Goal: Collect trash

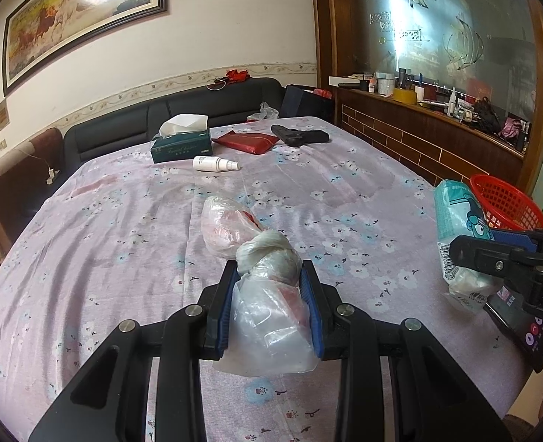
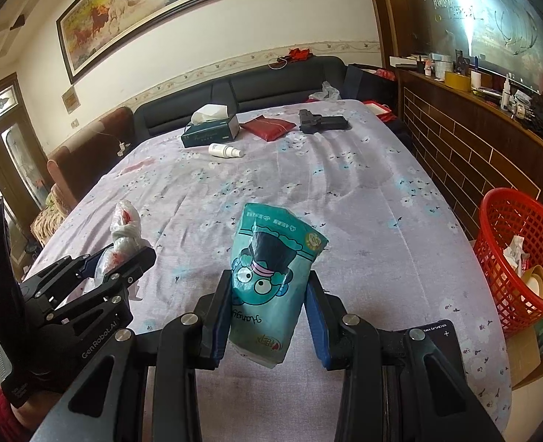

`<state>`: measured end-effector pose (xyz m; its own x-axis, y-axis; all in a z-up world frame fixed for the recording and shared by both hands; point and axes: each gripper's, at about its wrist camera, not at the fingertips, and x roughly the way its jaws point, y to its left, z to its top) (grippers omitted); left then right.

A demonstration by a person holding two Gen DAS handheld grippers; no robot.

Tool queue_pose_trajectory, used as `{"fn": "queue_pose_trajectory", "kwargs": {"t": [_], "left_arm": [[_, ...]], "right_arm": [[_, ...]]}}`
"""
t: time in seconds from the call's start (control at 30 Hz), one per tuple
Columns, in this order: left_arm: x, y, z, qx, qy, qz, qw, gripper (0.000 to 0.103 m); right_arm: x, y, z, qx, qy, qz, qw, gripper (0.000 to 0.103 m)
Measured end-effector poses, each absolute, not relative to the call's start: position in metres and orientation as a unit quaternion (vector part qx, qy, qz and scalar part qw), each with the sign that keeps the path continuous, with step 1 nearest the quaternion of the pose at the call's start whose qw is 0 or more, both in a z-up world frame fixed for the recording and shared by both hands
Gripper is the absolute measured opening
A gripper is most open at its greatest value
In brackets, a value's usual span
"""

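Left gripper (image 1: 269, 276) clamped the knotted bag (image 1: 260, 294) just below its knot, above the table (image 1: 124, 221); right gripper (image 2: 269, 291) clamped the teal pack (image 2: 271, 283) mid-body. Both looked light, soft, slippery; basket (image 2: 507, 258) at right.

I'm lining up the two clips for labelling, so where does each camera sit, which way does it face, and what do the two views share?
Left wrist: rides on the left tongs, looking forward and down across the table; its own blue pads grip a knotted plastic bag, and the right tongs enter at the right edge.
Right wrist: rides on the right tongs, facing the same way; its pads grip a teal tissue pack, with the left tongs at left.
Shared: tissue box, spray bottle, red basket.
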<state>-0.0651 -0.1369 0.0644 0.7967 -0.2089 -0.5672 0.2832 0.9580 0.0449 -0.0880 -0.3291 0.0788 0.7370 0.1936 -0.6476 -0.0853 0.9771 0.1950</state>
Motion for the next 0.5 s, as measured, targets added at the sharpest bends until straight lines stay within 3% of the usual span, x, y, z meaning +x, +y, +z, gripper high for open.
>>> {"fn": "queue_pose_trajectory", "kwargs": {"t": [0.5], "left_arm": [[-0.066,-0.154,0.071,0.076,0.287,-0.144,0.944,0.031]], "right_arm": [[-0.095,-0.341,0.083,0.086,0.349,0.071,0.93,0.04]]}}
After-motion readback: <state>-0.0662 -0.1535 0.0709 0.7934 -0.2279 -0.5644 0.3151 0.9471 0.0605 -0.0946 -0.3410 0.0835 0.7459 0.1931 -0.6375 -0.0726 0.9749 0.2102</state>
